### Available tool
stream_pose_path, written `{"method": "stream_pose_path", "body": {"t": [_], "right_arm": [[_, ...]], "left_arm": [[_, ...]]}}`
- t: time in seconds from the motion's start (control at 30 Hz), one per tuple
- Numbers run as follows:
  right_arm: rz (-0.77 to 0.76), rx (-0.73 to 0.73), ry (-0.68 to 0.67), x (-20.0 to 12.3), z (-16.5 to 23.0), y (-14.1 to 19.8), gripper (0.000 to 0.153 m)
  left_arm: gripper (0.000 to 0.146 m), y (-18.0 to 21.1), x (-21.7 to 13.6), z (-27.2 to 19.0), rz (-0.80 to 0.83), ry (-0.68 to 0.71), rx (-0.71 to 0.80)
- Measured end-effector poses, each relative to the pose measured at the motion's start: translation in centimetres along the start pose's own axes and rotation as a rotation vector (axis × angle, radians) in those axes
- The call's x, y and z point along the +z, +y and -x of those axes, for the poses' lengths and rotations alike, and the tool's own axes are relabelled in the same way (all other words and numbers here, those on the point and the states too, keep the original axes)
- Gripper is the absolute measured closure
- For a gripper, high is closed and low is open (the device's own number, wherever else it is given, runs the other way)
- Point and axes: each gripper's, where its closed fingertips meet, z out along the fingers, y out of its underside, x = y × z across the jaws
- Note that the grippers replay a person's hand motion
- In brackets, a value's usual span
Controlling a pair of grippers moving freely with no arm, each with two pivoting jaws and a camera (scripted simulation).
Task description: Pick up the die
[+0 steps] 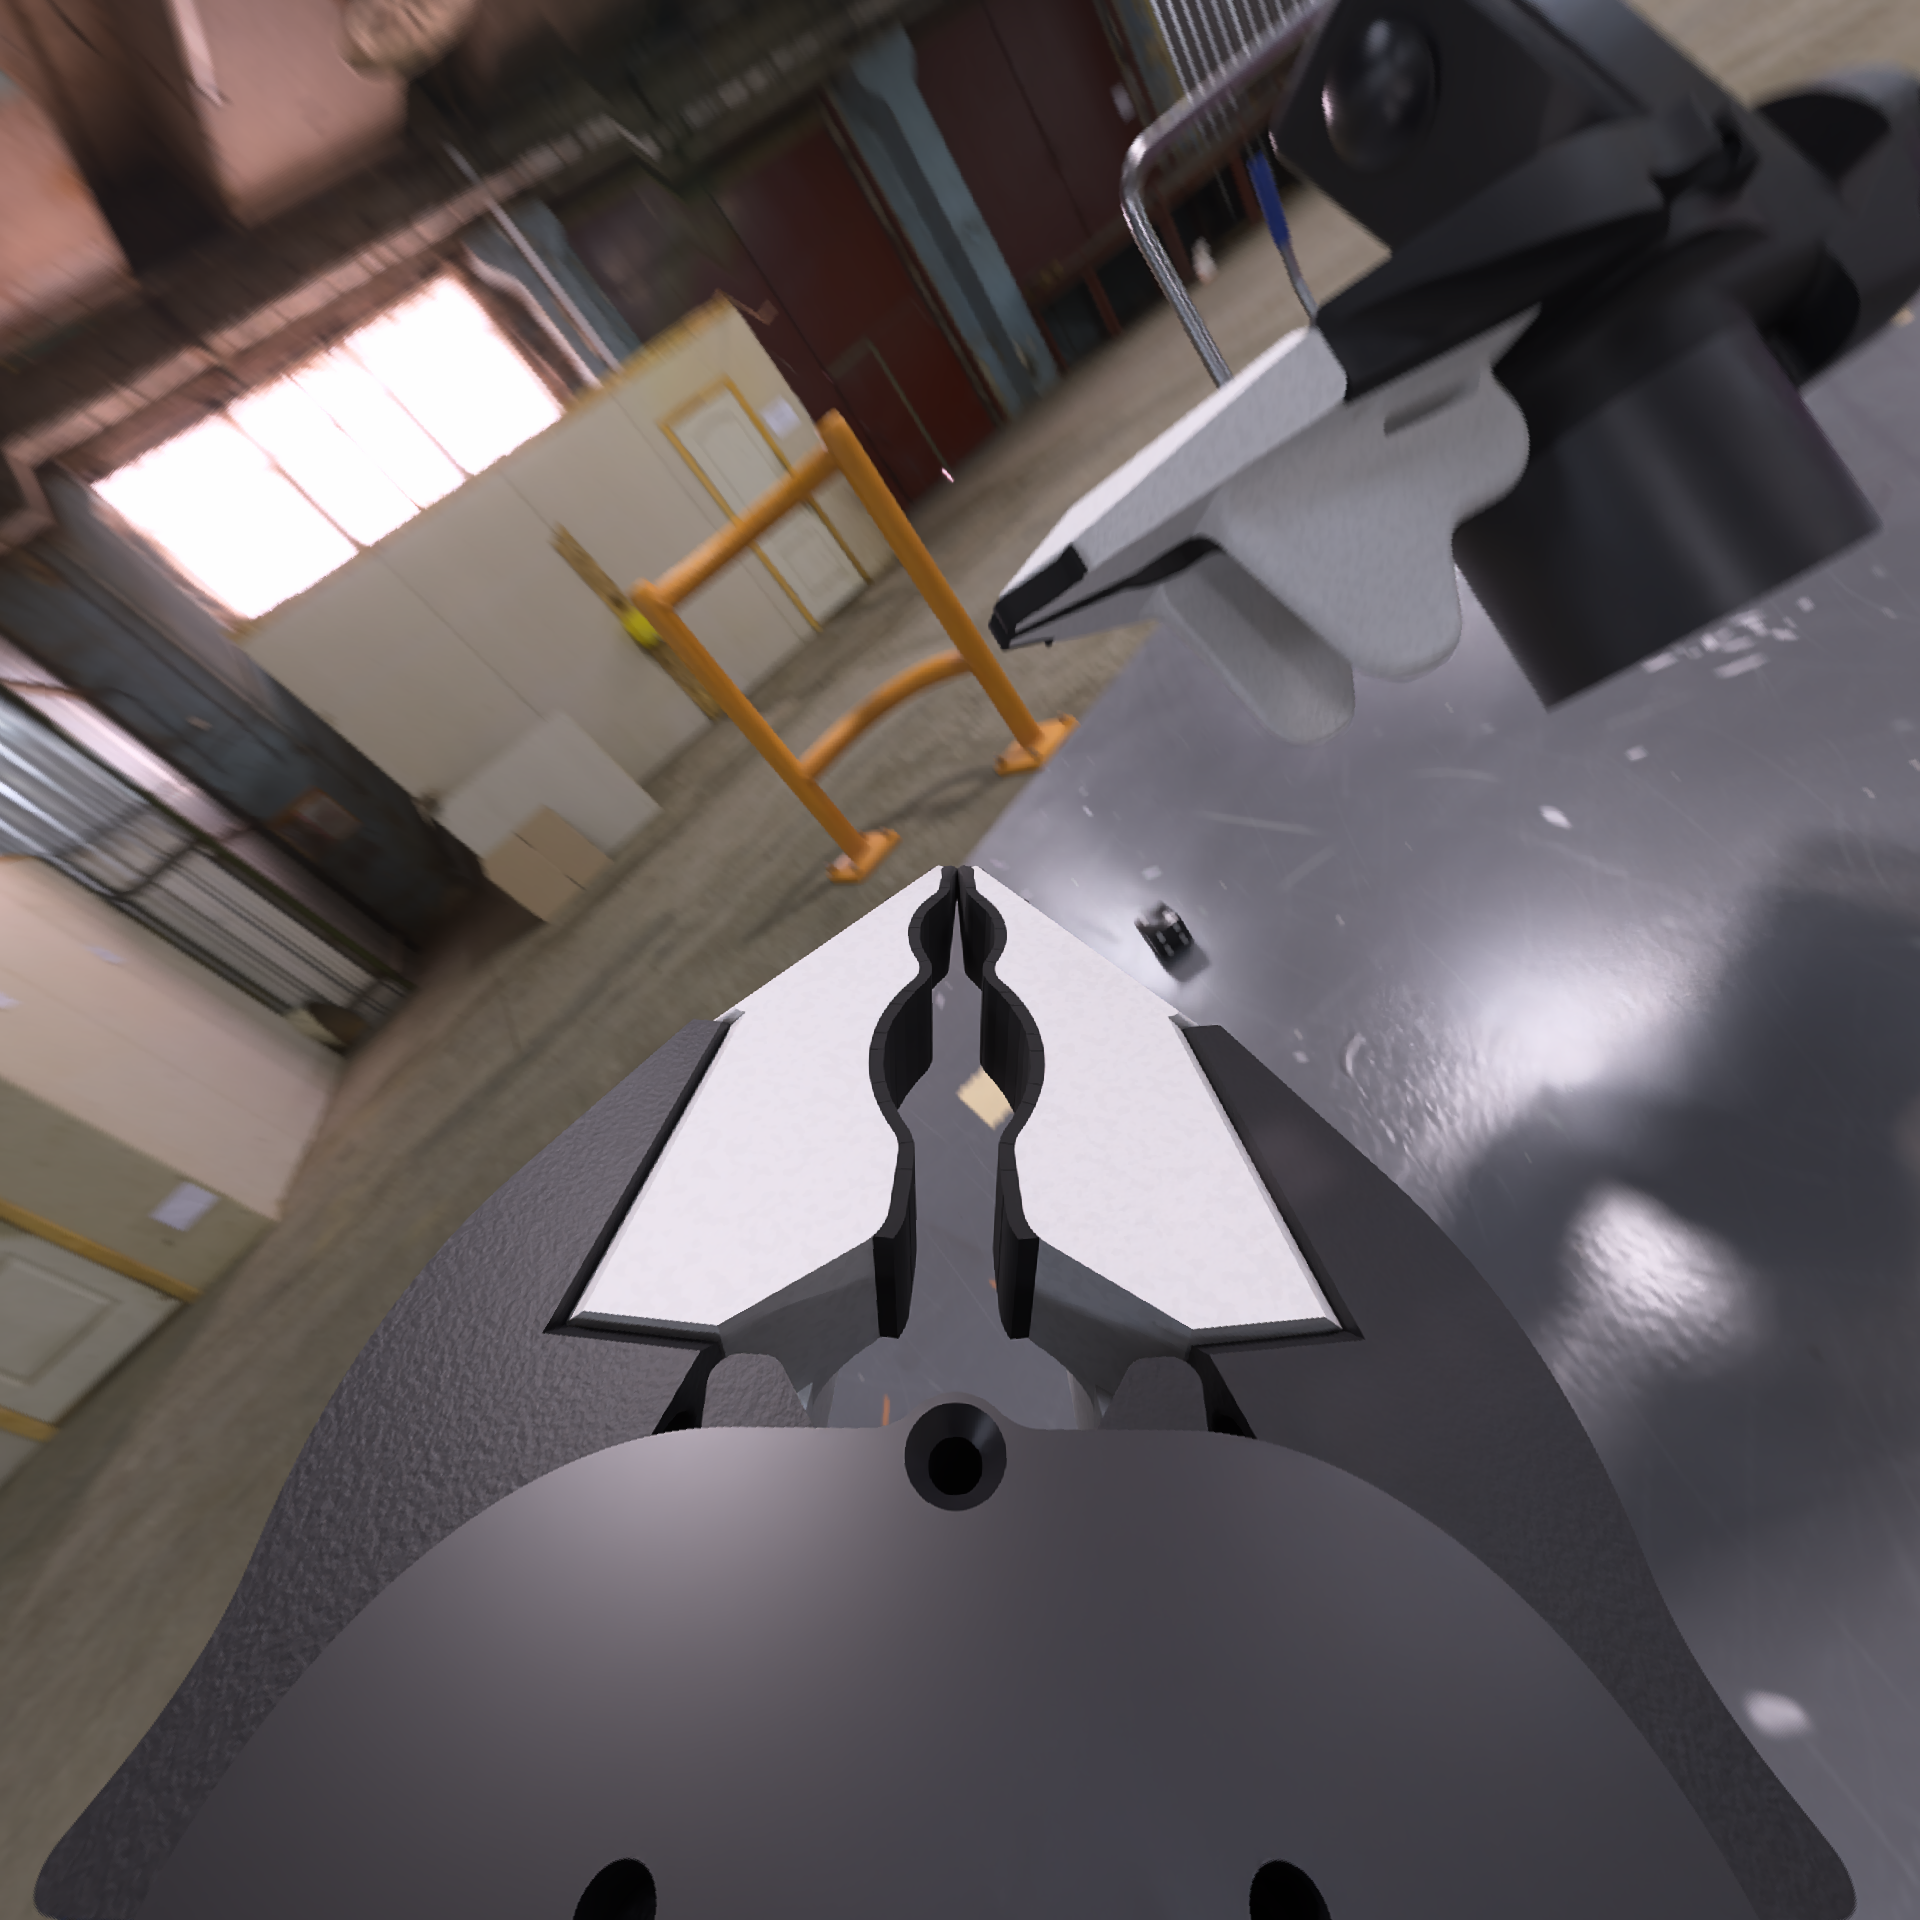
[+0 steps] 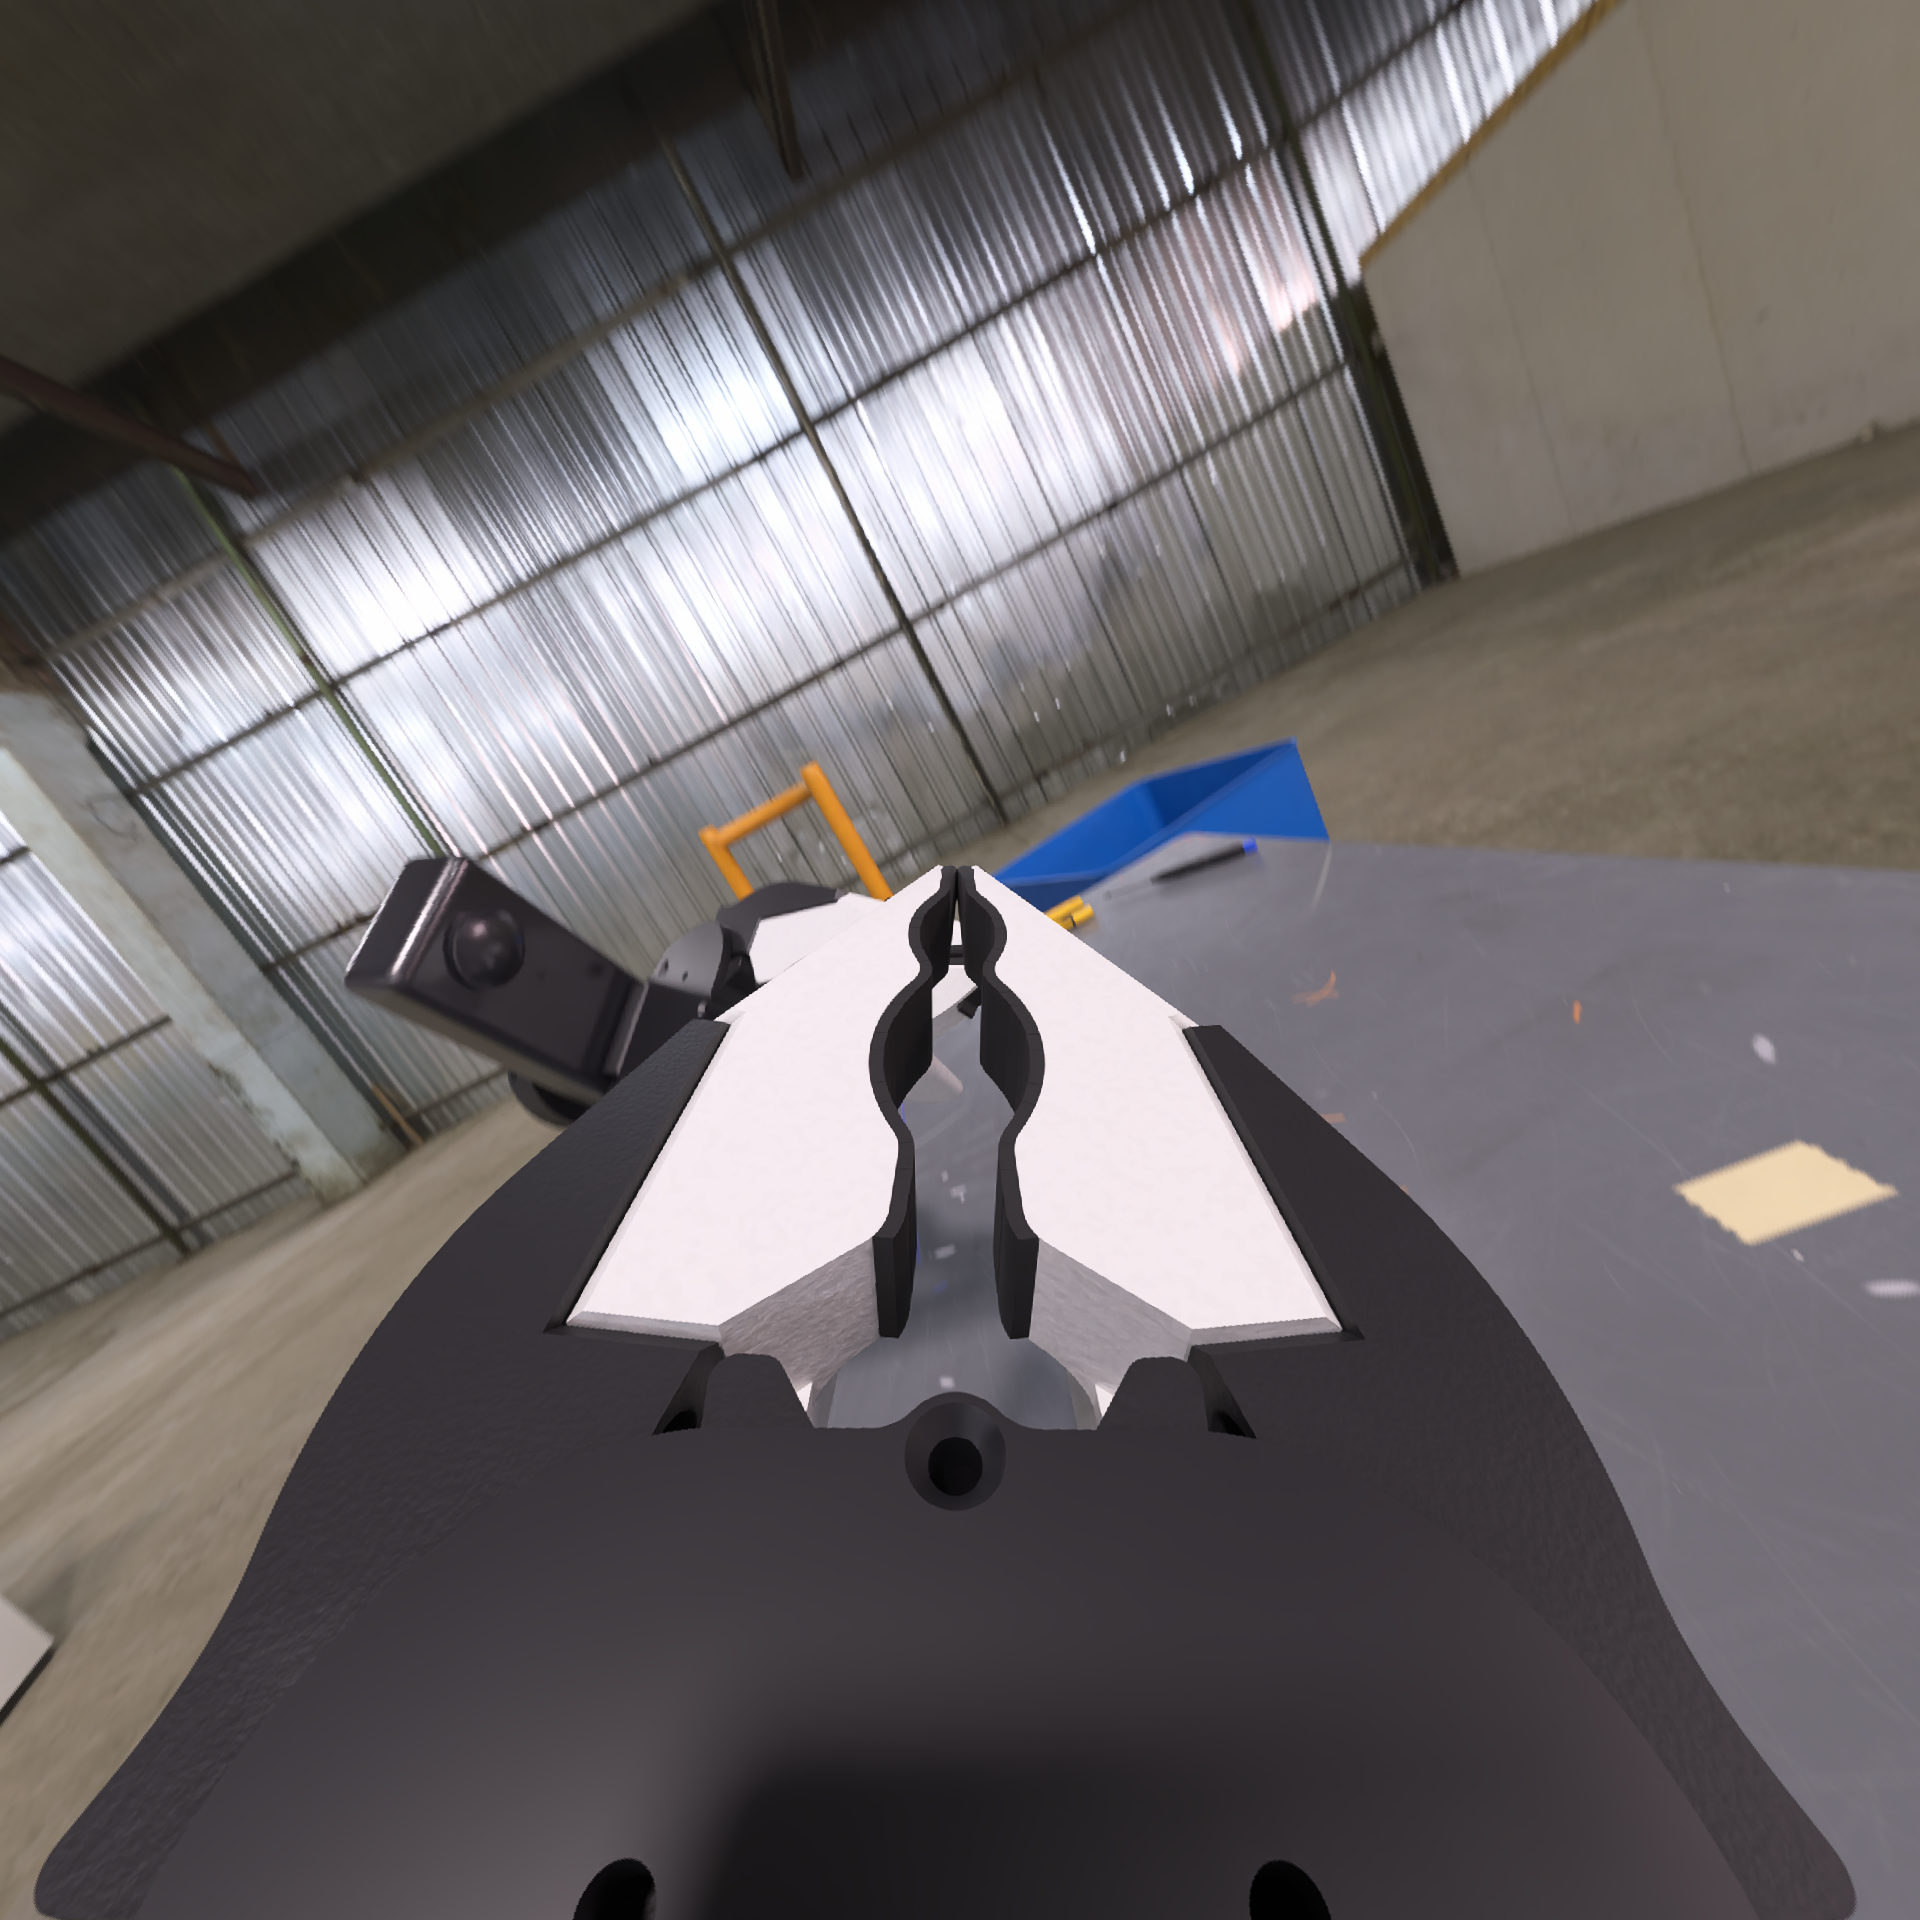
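Note:
The die [image 1: 1166, 928] is small, dark and cube-shaped, and lies on the grey metal table [image 1: 1507, 1091] near its far edge. My left gripper [image 1: 956, 878] is shut and empty, with its tips a short way left of the die and apart from it. My right gripper [image 1: 1003, 627] hangs above the table at the upper right, beyond the die, and is shut. In the right wrist view my right gripper [image 2: 956, 878] is shut and empty. The die does not show there. The left gripper's camera block [image 2: 488, 961] shows behind the right fingers.
A blue bin [image 2: 1174, 821], a pen [image 2: 1205, 860] and a small yellow object [image 2: 1070, 916] sit at the table's far end. A tan patch [image 2: 1782, 1190] marks the tabletop. A wire rack [image 1: 1195, 187] stands behind the right gripper. An orange railing [image 1: 790, 665] stands on the floor.

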Motion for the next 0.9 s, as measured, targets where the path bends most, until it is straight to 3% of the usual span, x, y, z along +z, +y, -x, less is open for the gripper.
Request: {"method": "stream_pose_path", "body": {"t": [0.23, 0.37, 0.47, 0.6, 0.77, 0.9], "right_arm": [[0.31, -0.036, 0.08, -0.8, -1.5, 4.9, 0.153], [0.438, -0.022, 0.075, -0.9, -1.8, 7.5, 0.153], [0.513, -0.085, 0.096, -0.9, -2.0, 8.6, 0.153], [0.548, -0.16, 0.158, -2.1, -2.8, 7.6, 0.153], [0.61, -0.267, 0.346, -6.4, -5.9, 5.3, 0.146], [0.712, -0.323, 0.436, -8.8, -8.0, 5.4, 0.145]], "left_arm": [[0.146, 5.4, -1.8, -1.6, 0.2, 0.225, -0.053], [0.131, 7.3, -3.3, -3.1, 0.255, 0.375, -0.117], [0.124, 8.7, -3.8, -4.4, 0.313, 0.443, -0.074], [0.122, 10.2, -4.1, -6.1, 0.403, 0.534, -0.127], [0.118, 11.9, -4.3, -8.1, 0.503, 0.633, -0.117], [0.122, 12.5, -3.9, -8.9, 0.543, 0.68, -0.127]]}}
